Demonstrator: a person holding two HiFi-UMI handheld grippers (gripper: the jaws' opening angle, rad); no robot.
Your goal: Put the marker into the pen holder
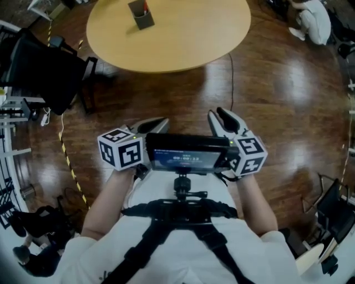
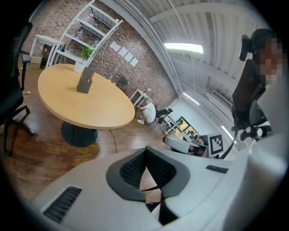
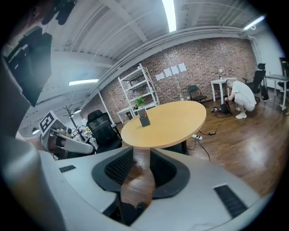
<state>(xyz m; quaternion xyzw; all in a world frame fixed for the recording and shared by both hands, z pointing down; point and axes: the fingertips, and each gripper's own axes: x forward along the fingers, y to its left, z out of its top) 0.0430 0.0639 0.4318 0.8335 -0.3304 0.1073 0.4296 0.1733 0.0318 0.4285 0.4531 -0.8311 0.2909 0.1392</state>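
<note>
Held side by side, low and close to the body, the white, black-padded left gripper has its jaws closed tip to tip on nothing, while the matching right gripper has its jaws slightly parted and empty.

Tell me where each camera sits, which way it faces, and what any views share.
Head view: on the person's head, looking steeply down at the forearms, chest harness, left hand-held gripper and right hand-held gripper; round table ahead.
Left gripper view: on the left hand-held gripper, looking over its closed jaws toward the table; white shirt at right.
Right gripper view: on the right hand-held gripper, looking over its parted, empty jaws toward the table.
Shared: all three show the table with the pen holder on it.
</note>
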